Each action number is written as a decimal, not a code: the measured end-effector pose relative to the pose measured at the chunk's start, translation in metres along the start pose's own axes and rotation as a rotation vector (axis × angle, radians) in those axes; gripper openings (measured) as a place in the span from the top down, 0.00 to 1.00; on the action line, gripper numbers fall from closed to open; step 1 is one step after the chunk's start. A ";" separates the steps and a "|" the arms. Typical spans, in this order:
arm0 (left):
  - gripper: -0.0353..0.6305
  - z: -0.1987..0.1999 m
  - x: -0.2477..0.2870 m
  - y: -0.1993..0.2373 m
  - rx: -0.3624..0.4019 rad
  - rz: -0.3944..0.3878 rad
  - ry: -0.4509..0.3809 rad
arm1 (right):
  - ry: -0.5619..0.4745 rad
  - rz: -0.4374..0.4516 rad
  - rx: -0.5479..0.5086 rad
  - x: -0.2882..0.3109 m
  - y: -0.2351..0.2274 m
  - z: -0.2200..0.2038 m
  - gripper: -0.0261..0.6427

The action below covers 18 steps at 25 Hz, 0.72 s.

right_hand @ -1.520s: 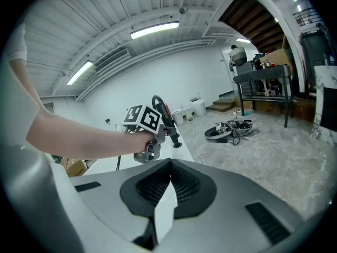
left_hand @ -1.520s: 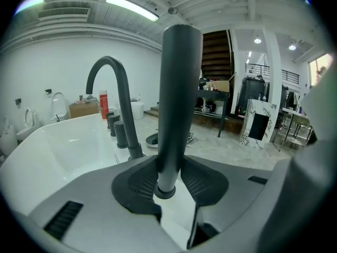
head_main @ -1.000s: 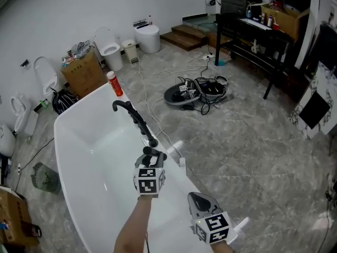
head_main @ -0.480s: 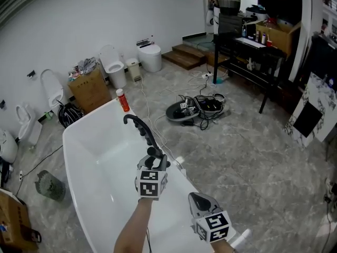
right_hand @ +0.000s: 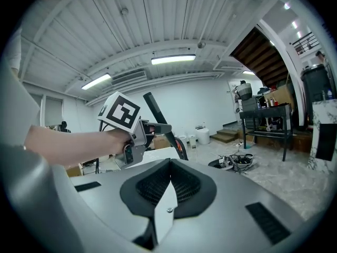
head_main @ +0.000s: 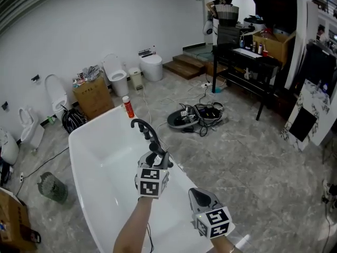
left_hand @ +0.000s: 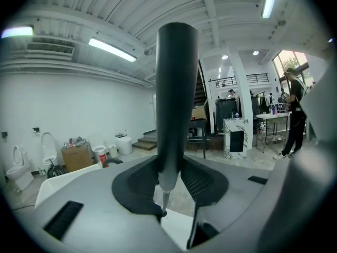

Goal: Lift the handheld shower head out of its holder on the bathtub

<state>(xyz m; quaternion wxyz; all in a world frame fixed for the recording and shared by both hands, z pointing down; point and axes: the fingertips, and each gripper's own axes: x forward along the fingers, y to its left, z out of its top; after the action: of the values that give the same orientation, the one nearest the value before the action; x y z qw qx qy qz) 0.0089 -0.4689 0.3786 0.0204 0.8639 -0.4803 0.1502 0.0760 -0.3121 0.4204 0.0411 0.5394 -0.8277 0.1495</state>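
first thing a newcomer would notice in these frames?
The big white bathtub fills the lower left of the head view, with a red bottle on its far rim. In front of it, the left gripper is shut on the black shower head, whose handle stands upright between the jaws. The right gripper sits lower right, shut and empty.

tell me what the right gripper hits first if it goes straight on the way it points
Probably the black shower head held in the left gripper, which crosses its line just ahead; depth is unclear.
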 end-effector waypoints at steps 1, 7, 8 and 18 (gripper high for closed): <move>0.72 0.004 -0.011 -0.001 0.009 -0.005 -0.007 | -0.006 -0.001 -0.002 -0.005 0.008 0.003 0.95; 0.72 0.028 -0.068 -0.007 0.043 -0.026 -0.044 | -0.038 -0.007 -0.025 -0.032 0.048 0.020 0.95; 0.72 0.032 -0.077 -0.009 0.048 -0.028 -0.051 | -0.042 -0.009 -0.030 -0.038 0.054 0.023 0.95; 0.72 0.067 -0.166 -0.021 0.079 -0.047 -0.121 | -0.088 -0.015 -0.062 -0.087 0.113 0.034 0.95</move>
<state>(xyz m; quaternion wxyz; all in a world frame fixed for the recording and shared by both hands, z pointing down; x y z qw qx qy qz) -0.0394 -0.3324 0.2711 -0.0392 0.8826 -0.4538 0.1162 0.0131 -0.2031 0.3456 0.0224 0.5500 -0.8289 0.0998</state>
